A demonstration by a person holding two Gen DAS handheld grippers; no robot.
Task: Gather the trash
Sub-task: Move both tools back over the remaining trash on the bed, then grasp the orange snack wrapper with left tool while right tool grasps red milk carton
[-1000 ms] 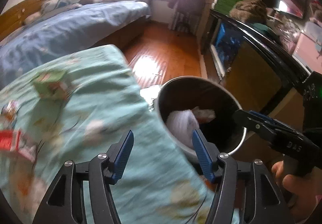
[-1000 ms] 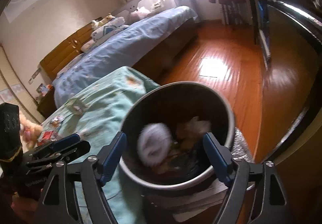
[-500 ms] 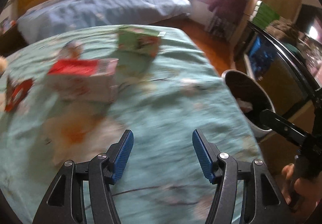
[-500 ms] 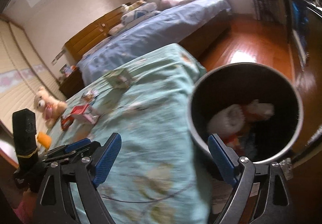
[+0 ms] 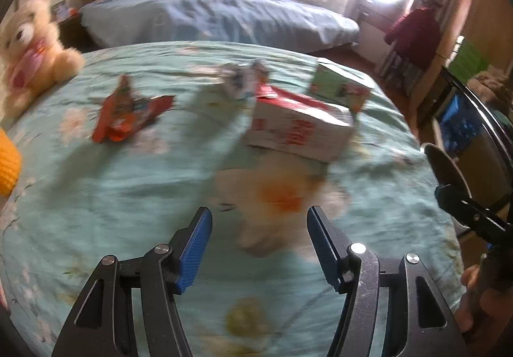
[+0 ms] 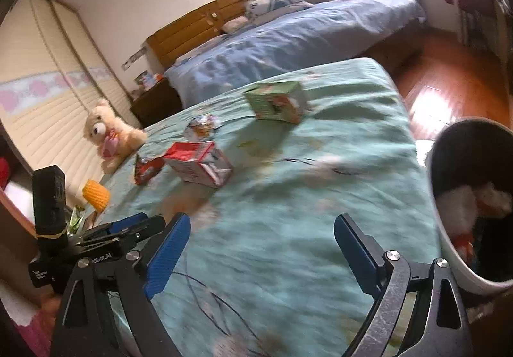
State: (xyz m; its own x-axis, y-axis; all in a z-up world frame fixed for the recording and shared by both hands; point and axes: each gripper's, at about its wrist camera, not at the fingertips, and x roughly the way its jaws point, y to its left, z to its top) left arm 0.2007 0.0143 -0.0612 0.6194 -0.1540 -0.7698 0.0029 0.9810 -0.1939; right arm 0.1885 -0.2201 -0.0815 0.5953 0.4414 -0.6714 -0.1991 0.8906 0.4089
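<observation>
Trash lies on a teal bedspread (image 5: 128,196): a red-and-white carton (image 5: 298,129) (image 6: 200,161), a green carton (image 5: 340,89) (image 6: 275,100), an orange wrapper (image 5: 128,113) (image 6: 146,167) and a small crumpled packet (image 5: 240,81) (image 6: 202,126). The bin (image 6: 474,196) stands at the bed's right edge with white trash inside; its rim (image 5: 447,167) shows in the left wrist view. My left gripper (image 5: 259,248) is open and empty, short of the red-and-white carton. My right gripper (image 6: 263,254) is open and empty over the bedspread, left of the bin.
A teddy bear (image 5: 32,46) (image 6: 109,132) sits at the bed's left side, with an orange-yellow object (image 6: 96,195) near it. A blue-covered bed (image 6: 288,42) lies beyond. Wooden floor (image 6: 449,81) and a dark cabinet (image 5: 474,119) are to the right.
Both grippers have swung left from over the bin to face the bedspread. The cartons and wrapper have come into the middle of both views. Both stay open and empty.
</observation>
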